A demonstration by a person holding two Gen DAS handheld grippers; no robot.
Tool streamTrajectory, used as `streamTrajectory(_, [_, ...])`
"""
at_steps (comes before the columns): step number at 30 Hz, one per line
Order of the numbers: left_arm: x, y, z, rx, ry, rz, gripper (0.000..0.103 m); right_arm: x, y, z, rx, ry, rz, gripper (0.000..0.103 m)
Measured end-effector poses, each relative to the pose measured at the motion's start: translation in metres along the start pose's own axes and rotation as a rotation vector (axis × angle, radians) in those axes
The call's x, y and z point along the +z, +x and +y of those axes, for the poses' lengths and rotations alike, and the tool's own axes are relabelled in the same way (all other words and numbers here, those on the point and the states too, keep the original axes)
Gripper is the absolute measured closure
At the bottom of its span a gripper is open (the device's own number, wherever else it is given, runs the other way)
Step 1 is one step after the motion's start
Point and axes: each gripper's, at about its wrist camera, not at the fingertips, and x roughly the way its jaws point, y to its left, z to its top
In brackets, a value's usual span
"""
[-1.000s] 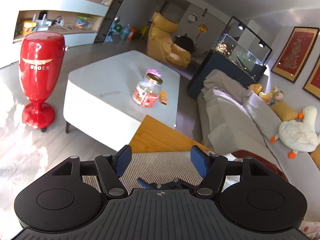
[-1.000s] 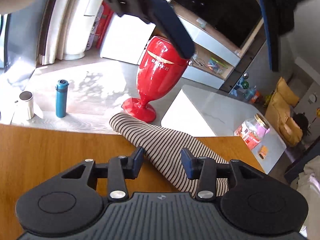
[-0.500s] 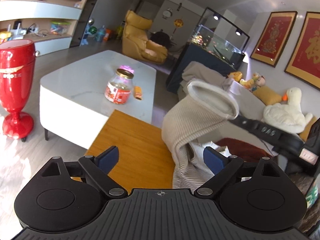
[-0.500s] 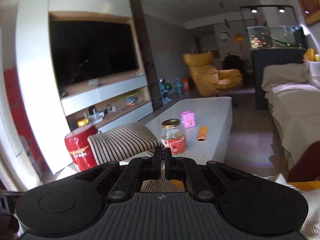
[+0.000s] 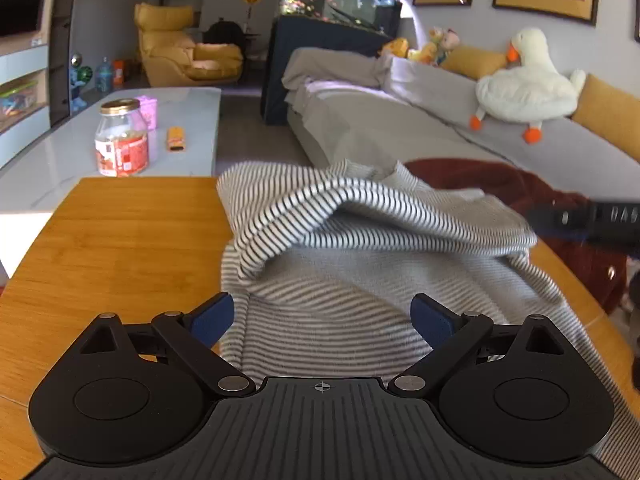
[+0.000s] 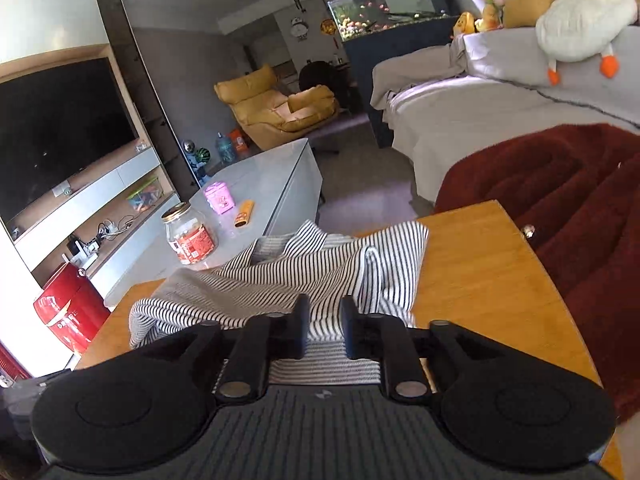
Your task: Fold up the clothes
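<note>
A black-and-white striped garment lies rumpled on a wooden table, one part folded over the rest. My left gripper is open wide, low over the garment's near edge, holding nothing. In the right wrist view the same garment spreads ahead of my right gripper, whose jaws stand a small gap apart over the cloth; no cloth shows pinched between them. The right gripper's body shows at the right edge of the left wrist view.
A dark red blanket lies by the table's right side. A grey sofa with a plush duck stands behind. A white coffee table carries a glass jar. A red stand is on the floor.
The right gripper has lowered the lifted part of the garment onto the table and its jaws have parted slightly. The left gripper has swung right over the garment, still open.
</note>
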Motion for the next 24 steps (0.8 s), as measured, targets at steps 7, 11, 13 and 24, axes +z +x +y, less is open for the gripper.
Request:
streamTrajectory(7, [-0.022, -0.026, -0.004, 0.031, -0.007, 0.045, 0.002, 0.022, 0.033, 0.004, -0.037, -0.130, 0.032, 0.053])
streamTrajectory(11, [-0.022, -0.050, -0.002, 0.032, -0.050, 0.039, 0.001, 0.000, 0.054, 0.014, 0.001, -0.219, 0.151, 0.062])
streamTrajectory(13, [-0.010, -0.053, 0.001, 0.061, -0.044, 0.009, 0.001, -0.005, 0.052, 0.031, 0.041, -0.305, 0.147, 0.088])
streamTrajectory(24, [0.038, 0.000, 0.020, 0.289, 0.159, 0.025, 0.000, 0.048, 0.047, 0.032, -0.007, -0.334, 0.010, 0.088])
